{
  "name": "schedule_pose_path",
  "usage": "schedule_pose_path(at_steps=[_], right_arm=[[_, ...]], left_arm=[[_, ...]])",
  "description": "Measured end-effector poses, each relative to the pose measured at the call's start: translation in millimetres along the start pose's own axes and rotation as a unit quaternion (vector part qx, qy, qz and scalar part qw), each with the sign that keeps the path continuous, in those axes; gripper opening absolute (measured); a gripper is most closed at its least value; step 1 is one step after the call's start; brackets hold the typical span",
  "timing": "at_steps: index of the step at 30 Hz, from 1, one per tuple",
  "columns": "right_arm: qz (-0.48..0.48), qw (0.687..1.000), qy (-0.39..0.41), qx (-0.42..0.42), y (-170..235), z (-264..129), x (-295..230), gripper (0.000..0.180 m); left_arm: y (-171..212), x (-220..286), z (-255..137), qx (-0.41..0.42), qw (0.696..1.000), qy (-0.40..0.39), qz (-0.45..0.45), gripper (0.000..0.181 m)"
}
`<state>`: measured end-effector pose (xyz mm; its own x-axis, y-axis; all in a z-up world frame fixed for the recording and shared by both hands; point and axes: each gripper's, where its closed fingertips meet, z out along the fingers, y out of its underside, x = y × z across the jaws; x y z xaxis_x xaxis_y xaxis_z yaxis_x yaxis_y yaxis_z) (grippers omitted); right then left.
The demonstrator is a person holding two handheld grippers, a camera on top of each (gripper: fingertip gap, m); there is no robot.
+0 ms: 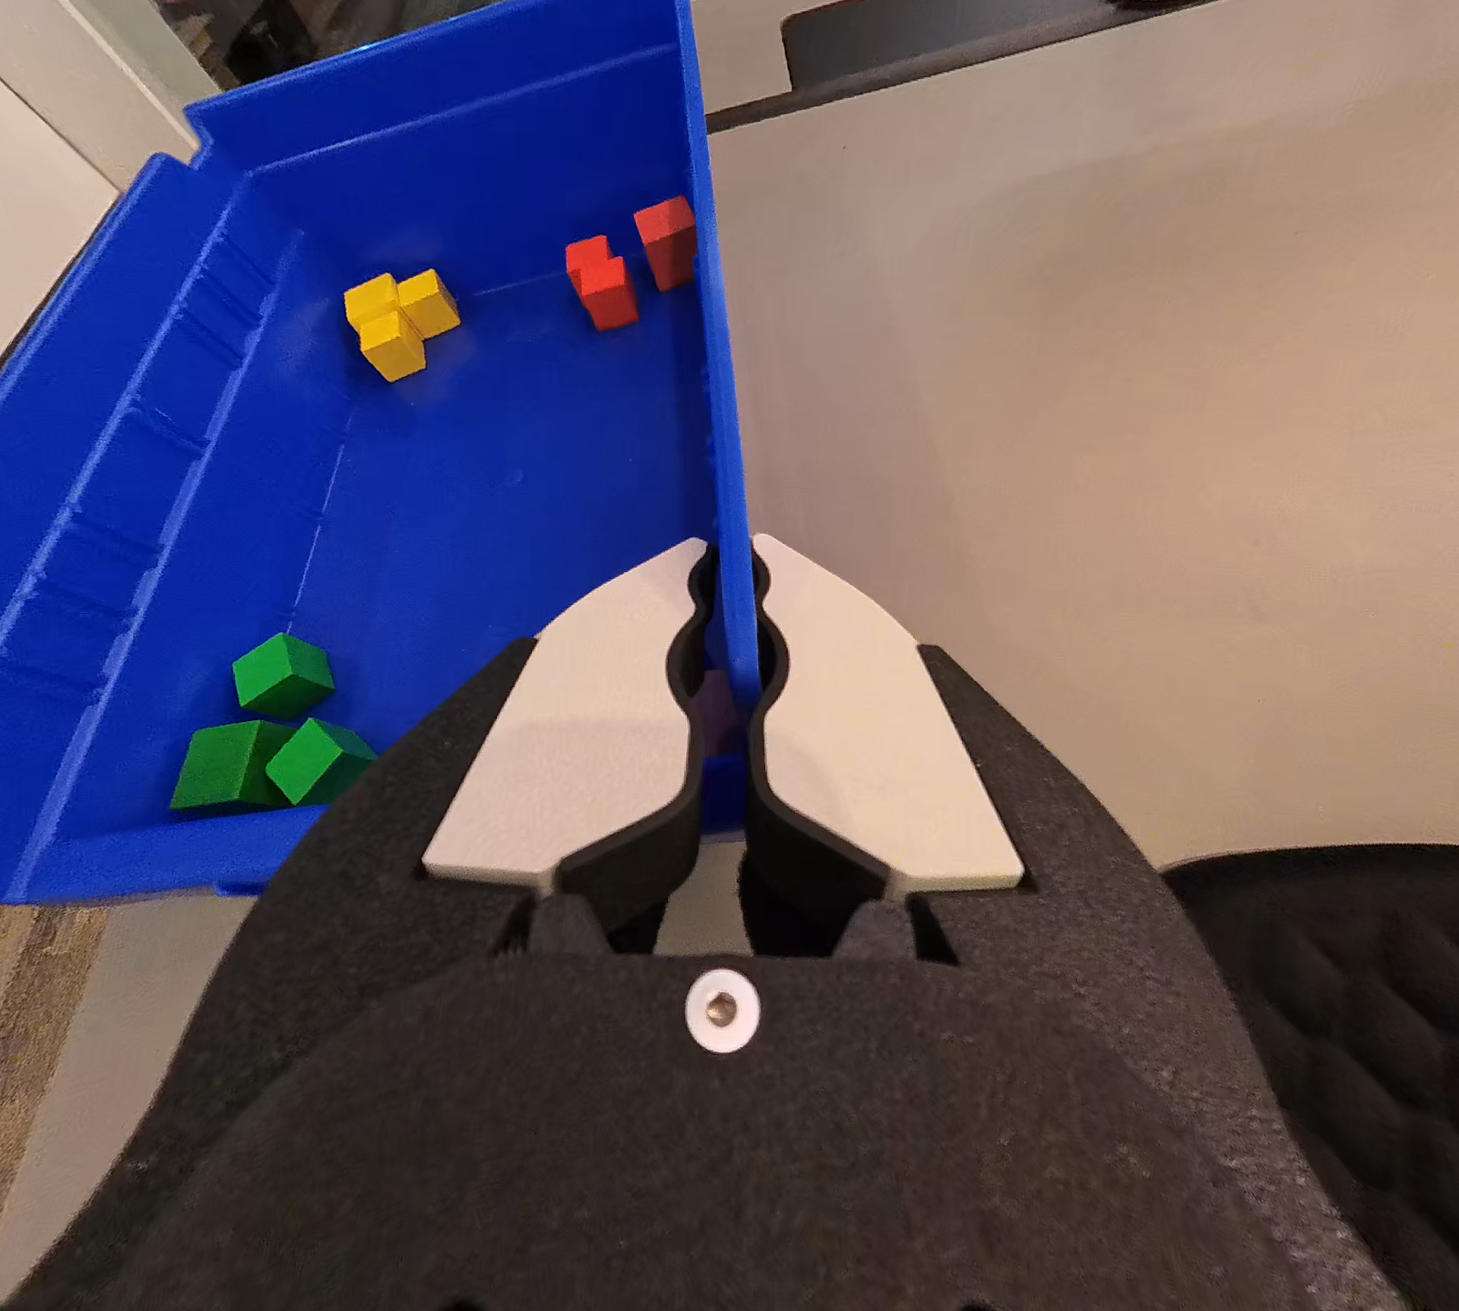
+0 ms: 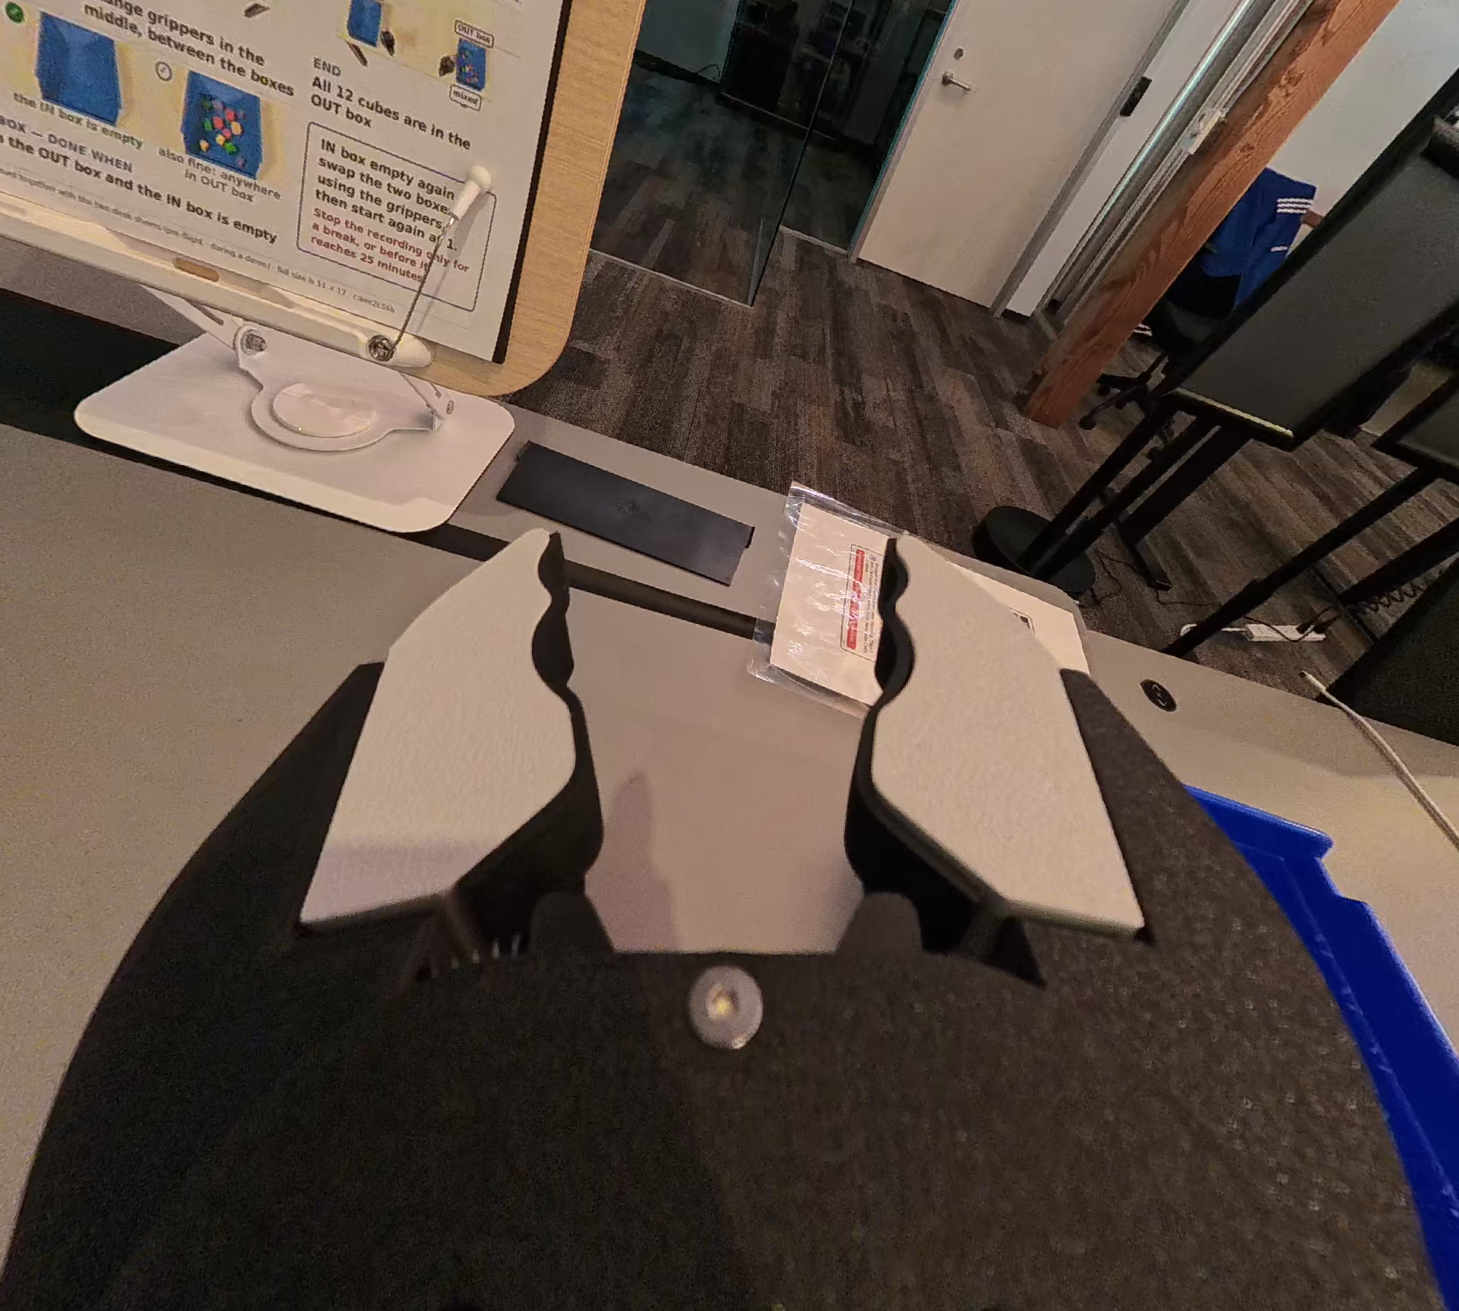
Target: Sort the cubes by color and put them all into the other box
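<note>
My left gripper (image 1: 730,554) is clamped on the right-hand wall of the blue box (image 1: 489,483), one finger inside and one outside, the thin wall pinched between the wavy black pads. Just behind the inner finger, low in the box's near right corner, a purple cube (image 1: 717,708) shows through the gap, mostly hidden. From the fingertips, three green cubes (image 1: 272,728) lie at about eight o'clock in the near left corner, two touching and one just beyond them. At about eleven o'clock, toward the far end, three yellow cubes (image 1: 399,318) sit bunched together, and near twelve o'clock red cubes (image 1: 628,262) stand against the far end of the wall I am gripping; their count I cannot make out. The box rests on a grey table (image 1: 1105,483), its near left corner over the edge. My right gripper (image 2: 722,547) is spread wide with nothing between its fingers, hovering over the bare table. Past its right fingertip, at one o'clock, lies a clear plastic bag (image 2: 821,610) holding a printed slip. At ten o'clock a white stand (image 2: 292,444) carries a printed instruction sheet (image 2: 276,49). At four o'clock, beside my gripper's body, the rim of a second blue box (image 2: 1358,957) shows.
</note>
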<state>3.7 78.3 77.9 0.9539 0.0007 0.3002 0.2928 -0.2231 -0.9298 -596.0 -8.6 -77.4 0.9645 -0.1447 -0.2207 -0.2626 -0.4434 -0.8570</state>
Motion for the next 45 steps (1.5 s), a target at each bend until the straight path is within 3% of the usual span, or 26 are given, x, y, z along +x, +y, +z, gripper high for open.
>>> schedule_pose_path(at_steps=[16,20,25,29,32,37,41,45], right_arm=[[0.002,1.0,-0.011,-0.012,7.1,4.0,-0.4,0.075],[-0.001,1.0,-0.014,-0.019,10.0,6.2,-2.8,0.075],[-0.013,0.999,-0.017,-0.027,13.2,9.0,-9.2,0.075],[-0.026,0.999,-0.023,-0.037,17.3,13.0,-17.1,0.075],[-0.038,0.998,-0.029,-0.048,21.9,16.9,-23.6,0.076],[-0.059,0.996,-0.031,-0.064,29.0,20.6,-29.7,0.076],[-0.075,0.994,-0.03,-0.074,33.3,21.6,-30.5,0.076],[-0.082,0.992,-0.033,-0.086,40.1,23.2,-29.8,0.076]], left_arm=[[0.4,-6.3,1.7,0.001,1.0,-0.01,-0.004,0.006],[0.0,-4.6,-4.7,0.006,0.999,0.003,-0.039,0.005],[-40.9,-11.8,-46.2,0.132,0.972,0.086,-0.176,0.044],[-63.4,-64.2,-93.8,0.217,0.955,0.055,-0.194,0.044],[-53.8,-100.7,-98.9,0.17,0.974,0.004,-0.15,0.042],[-27.6,-107.2,-75.9,0.045,0.998,0.024,-0.021,0.037],[-4.0,-125.8,-54.4,-0.062,0.998,-0.01,0.022,0.036],[-5.1,-120.3,-40.0,-0.084,0.995,0.009,0.056,0.035]])
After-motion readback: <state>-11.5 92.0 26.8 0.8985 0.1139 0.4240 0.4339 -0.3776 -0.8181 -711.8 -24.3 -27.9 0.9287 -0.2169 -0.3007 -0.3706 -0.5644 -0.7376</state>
